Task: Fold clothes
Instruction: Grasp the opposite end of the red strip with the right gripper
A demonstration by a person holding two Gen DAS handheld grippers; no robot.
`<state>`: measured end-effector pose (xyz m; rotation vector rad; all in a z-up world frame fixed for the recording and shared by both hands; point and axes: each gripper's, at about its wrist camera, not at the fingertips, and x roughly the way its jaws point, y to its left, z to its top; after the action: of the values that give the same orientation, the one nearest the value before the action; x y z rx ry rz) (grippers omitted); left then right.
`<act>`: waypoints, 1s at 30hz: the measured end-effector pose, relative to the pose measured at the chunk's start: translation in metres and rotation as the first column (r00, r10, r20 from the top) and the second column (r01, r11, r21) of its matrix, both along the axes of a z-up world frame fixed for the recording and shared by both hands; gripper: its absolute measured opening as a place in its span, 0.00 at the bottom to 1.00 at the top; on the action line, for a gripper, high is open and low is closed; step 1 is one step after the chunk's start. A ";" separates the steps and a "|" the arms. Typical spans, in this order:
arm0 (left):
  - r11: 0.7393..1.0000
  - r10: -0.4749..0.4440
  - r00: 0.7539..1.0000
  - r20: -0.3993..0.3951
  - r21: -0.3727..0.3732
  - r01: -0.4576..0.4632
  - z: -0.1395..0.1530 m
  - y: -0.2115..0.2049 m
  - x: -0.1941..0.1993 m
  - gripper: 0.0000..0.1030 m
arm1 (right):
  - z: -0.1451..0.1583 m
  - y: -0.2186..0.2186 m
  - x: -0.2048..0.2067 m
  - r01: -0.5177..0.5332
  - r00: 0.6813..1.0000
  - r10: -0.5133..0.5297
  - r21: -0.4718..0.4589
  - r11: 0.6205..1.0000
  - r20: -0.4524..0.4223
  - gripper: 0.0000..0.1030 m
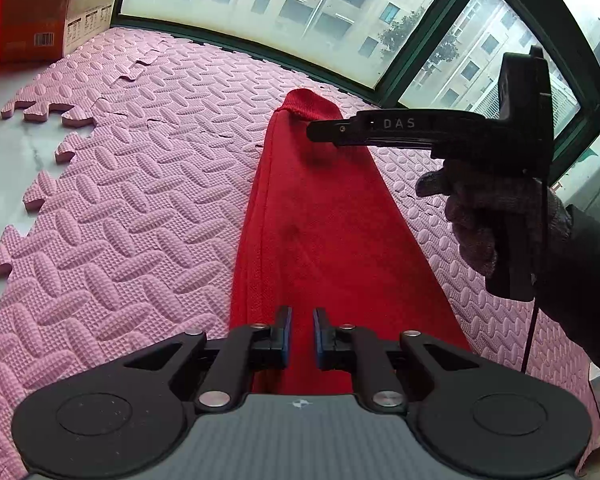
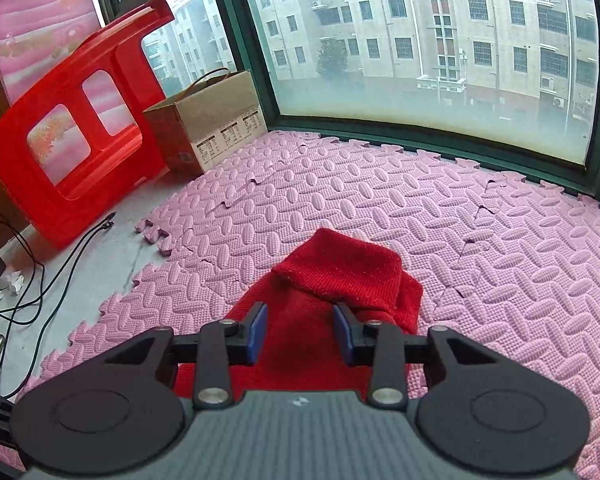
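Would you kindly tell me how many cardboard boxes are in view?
1. The cardboard box stands at the far left edge of the pink mat, by the window and beside the red stool. Others may be out of frame.

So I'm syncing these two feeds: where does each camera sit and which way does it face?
Left wrist: on the left gripper, looking along the red garment to the window; shows the gloved hand with the right gripper.
Right wrist: on the right gripper, facing the garment's cuff.
Shared: garment, pink mat, cardboard box.
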<state>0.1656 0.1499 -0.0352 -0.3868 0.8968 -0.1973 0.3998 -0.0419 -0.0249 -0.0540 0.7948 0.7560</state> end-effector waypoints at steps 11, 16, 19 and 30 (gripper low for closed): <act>1.000 -0.004 1.000 0.008 -0.010 0.004 0.000 0.000 -0.001 0.13 | 0.011 -0.030 -0.002 0.040 0.999 -0.041 0.061 0.997 0.027 0.38; 1.000 -0.001 1.000 0.009 -0.011 0.001 0.002 0.001 -0.002 0.13 | -0.013 -0.036 0.022 0.104 0.993 -0.104 0.008 0.994 -0.050 0.44; 1.000 0.000 1.000 0.006 -0.015 0.000 0.002 0.001 -0.001 0.13 | -0.024 -0.037 0.027 0.117 0.990 -0.115 0.018 0.993 -0.084 0.47; 1.000 0.004 1.000 0.009 -0.027 -0.004 0.004 0.001 -0.001 0.14 | -0.019 -0.043 0.028 0.133 0.983 -0.115 0.123 0.984 -0.142 0.23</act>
<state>0.1645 0.1505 -0.0314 -0.4121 0.8850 -0.2073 0.4279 -0.0848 -0.0439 0.1652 0.8658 0.6969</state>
